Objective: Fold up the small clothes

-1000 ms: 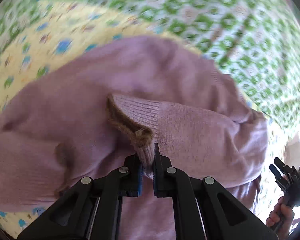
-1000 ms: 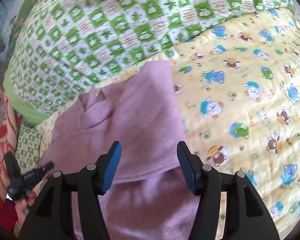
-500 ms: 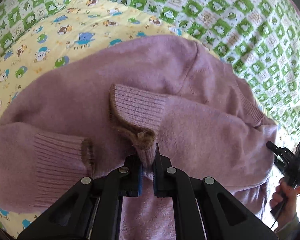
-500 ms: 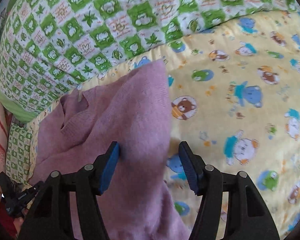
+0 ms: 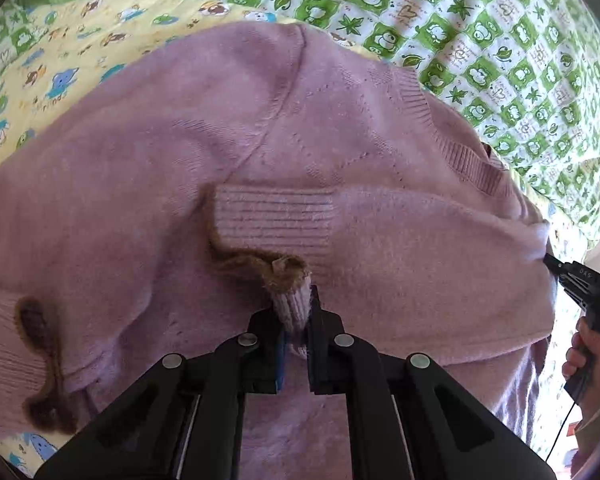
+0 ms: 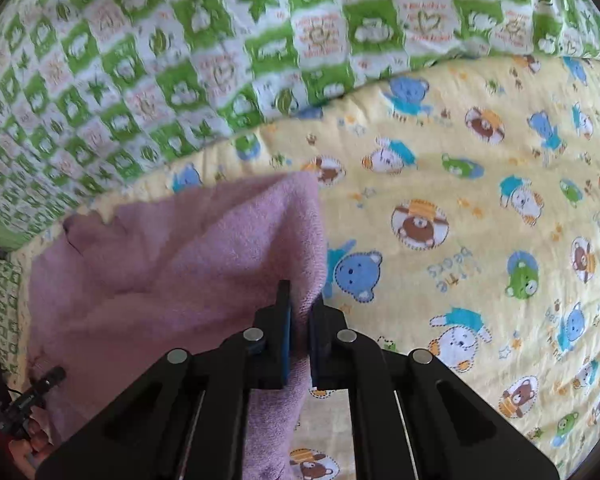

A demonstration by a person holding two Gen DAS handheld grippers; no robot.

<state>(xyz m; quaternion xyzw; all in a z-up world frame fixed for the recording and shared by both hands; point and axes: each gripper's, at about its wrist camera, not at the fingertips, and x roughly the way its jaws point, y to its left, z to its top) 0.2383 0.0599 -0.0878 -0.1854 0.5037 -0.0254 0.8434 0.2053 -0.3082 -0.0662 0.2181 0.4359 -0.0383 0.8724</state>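
Since the earlier frame, my right gripper (image 6: 300, 334) has just been closing and now pinches the sweater's edge; my left gripper has carried its sleeve cuff toward the frame's centre.

Left wrist view:
- Left gripper (image 5: 296, 334), lower centre: jaws nearly together, clamped on the ribbed, brown-trimmed sleeve cuff (image 5: 292, 304).
- Purple sweater (image 5: 220, 140): fills the middle, spread flat on the yellow bear-print quilt (image 5: 40, 72); second brown-trimmed cuff (image 5: 40, 344) at lower left.
- Green checked quilt (image 5: 500, 40): upper right.
- Right hand (image 5: 588, 356), holding the other gripper's handle: right edge.

Right wrist view:
- Right gripper, lower centre: jaws nearly together on the sweater's right edge.
- Purple sweater: centre left, on the yellow quilt.
- Green checked quilt: across the top.
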